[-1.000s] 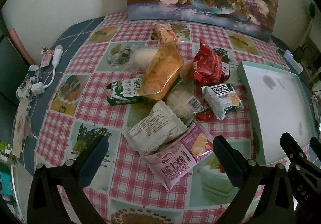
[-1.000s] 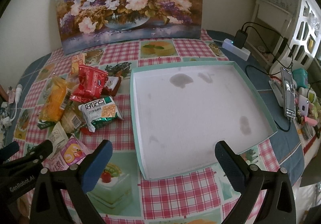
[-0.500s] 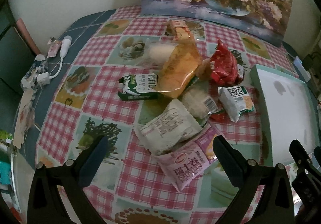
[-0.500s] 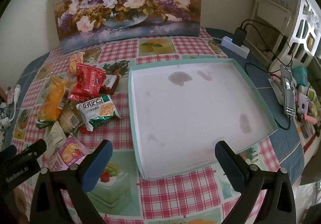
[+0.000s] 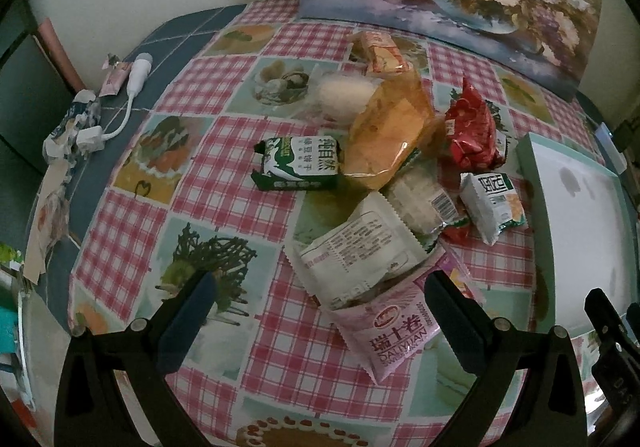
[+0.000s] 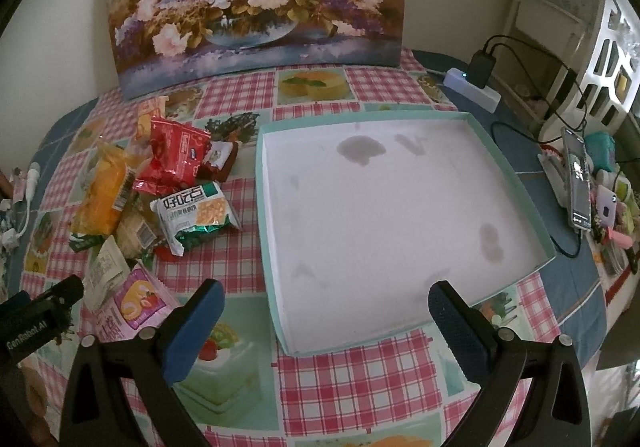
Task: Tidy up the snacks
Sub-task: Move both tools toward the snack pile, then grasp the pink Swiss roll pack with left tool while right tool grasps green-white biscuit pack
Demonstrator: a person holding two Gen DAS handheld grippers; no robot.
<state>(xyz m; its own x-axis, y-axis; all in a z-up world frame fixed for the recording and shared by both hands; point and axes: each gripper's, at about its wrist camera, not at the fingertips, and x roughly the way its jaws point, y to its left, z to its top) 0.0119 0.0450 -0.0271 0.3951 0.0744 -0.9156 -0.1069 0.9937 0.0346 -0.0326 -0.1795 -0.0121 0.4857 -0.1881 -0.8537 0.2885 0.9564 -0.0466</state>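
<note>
A heap of snack packets lies on the checked tablecloth: a pink Swiss-roll packet [image 5: 394, 321], a white packet [image 5: 360, 251], a green-and-white biscuit pack [image 5: 300, 163], an orange bag [image 5: 390, 135], a red packet [image 5: 474, 131] and a small green cracker pack [image 5: 494, 205]. My left gripper [image 5: 320, 305] hovers open just in front of the pink packet, holding nothing. To the right sits a shallow teal tray [image 6: 262, 207] with a stained white floor. My right gripper [image 6: 326, 313] is open over the tray's near edge, also holding nothing. The cracker pack [image 6: 194, 213] lies left of the tray.
A flower painting [image 6: 256, 3] leans on the back wall. A power strip with charger [image 6: 478, 81], cables and a phone [image 6: 578, 179] crowd the right side. A white cable and torn wrappers [image 5: 80, 127] lie at the table's left edge.
My left gripper has swung left and drawn back, so the snack heap sits further right in its view. The right gripper drifted slightly; both stay open.
</note>
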